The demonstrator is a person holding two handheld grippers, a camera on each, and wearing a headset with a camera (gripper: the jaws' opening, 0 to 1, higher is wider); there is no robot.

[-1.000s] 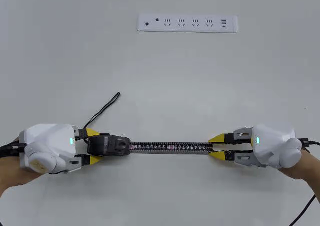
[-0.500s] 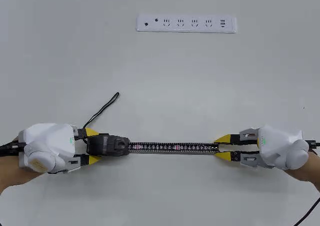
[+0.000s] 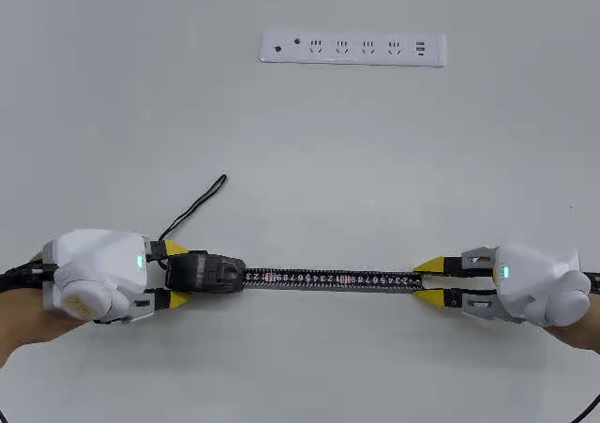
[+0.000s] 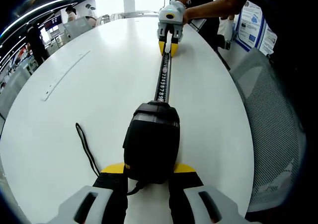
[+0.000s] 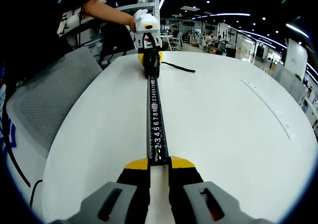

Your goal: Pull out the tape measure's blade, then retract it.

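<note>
Black tape measure sits along the near edge of the bench, left side, its chunky case clamped between the left gripper's yellow-tipped jaws. The dark blade (white numbers, a few red marks) lies flat, stretched rightward to the right gripper, jaws nearly closed and pinching its end. A thin black cord trails off the case.

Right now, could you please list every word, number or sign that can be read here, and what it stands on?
"2 3 4 5 6 7 8 9": white digits on the dark blade pulled from the black tape measure case, just ahead of the right gripper.
Digits farther along the blade: too small to read.
Blue-and-white wall posters: too blurred to read.
White power strip: no legible marking.
</note>
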